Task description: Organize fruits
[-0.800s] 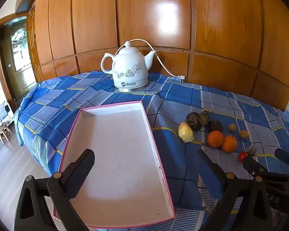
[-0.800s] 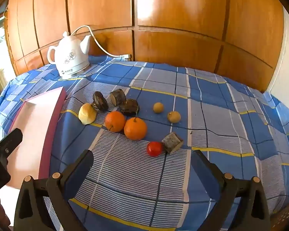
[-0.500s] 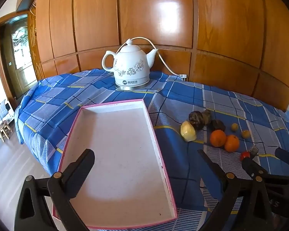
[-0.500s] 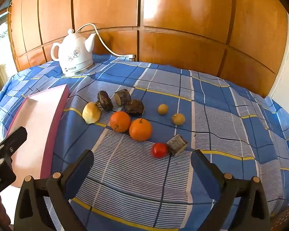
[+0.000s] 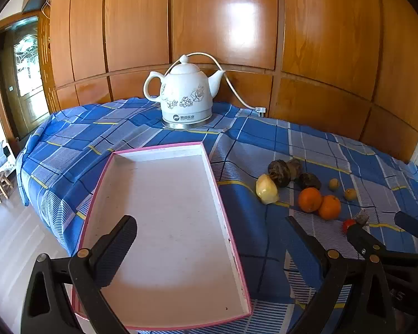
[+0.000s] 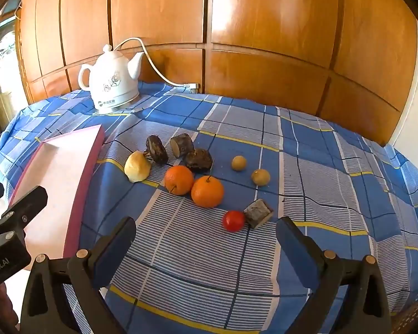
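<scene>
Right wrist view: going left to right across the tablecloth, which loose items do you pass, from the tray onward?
Pink tray → yellow fruit → left orange → right orange → red tomato → grey block.

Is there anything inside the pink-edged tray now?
No fruit lies inside the pink-edged tray; its white floor is bare. The left tongs cover its near left corner, so that part cannot be checked.

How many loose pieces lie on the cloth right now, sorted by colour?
Orange fruits: 2
Pale yellow fruit: 1
Small tan fruits: 2
Red fruit: 1
Dark brown wood pieces: 4
Total: 10
</scene>
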Action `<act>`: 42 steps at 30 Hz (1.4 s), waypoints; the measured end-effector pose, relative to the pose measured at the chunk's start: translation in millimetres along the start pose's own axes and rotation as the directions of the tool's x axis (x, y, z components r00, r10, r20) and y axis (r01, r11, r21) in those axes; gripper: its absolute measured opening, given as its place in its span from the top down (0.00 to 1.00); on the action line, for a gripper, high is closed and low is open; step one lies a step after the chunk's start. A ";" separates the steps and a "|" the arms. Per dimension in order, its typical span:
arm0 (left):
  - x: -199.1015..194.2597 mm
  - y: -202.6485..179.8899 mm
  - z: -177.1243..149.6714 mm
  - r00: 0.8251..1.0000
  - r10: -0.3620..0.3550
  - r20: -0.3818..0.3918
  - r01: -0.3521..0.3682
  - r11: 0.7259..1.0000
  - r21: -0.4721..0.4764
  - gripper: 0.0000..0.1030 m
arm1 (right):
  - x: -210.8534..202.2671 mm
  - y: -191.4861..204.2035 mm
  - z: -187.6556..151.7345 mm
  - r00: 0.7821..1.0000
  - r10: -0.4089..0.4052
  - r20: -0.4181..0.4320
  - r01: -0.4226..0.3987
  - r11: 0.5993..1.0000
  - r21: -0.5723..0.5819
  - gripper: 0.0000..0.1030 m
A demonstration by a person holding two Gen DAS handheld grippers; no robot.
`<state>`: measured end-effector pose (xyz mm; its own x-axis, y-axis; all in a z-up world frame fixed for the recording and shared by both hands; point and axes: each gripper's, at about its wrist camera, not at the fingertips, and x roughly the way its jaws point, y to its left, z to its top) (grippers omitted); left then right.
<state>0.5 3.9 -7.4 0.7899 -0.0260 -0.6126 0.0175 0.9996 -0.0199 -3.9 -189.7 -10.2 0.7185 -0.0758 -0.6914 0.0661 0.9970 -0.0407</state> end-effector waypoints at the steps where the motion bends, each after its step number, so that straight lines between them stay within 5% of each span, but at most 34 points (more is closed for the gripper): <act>1: -1.1 0.6 -0.2 1.000 -0.007 0.002 0.007 1.000 -0.005 0.00 | -0.7 -0.8 0.4 1.000 -0.003 0.004 0.003 1.000 0.000 0.01; 30: -7.2 1.1 3.6 0.992 -0.126 -0.004 0.126 0.992 -0.020 0.00 | -6.0 -6.5 -1.5 0.999 -0.032 0.037 0.032 0.999 0.014 0.01; 42: -6.2 -4.4 1.8 0.996 -0.092 -0.014 0.092 0.996 0.018 0.00 | -7.6 -5.7 -2.7 0.999 -0.031 0.041 0.031 0.999 0.011 0.01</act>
<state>-3.3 -0.3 -2.0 0.7763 -0.1177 -0.6193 0.1013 0.9929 -0.0617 -11.6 -194.7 -6.7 0.7441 -0.1077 -0.6594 0.0960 0.9939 -0.0540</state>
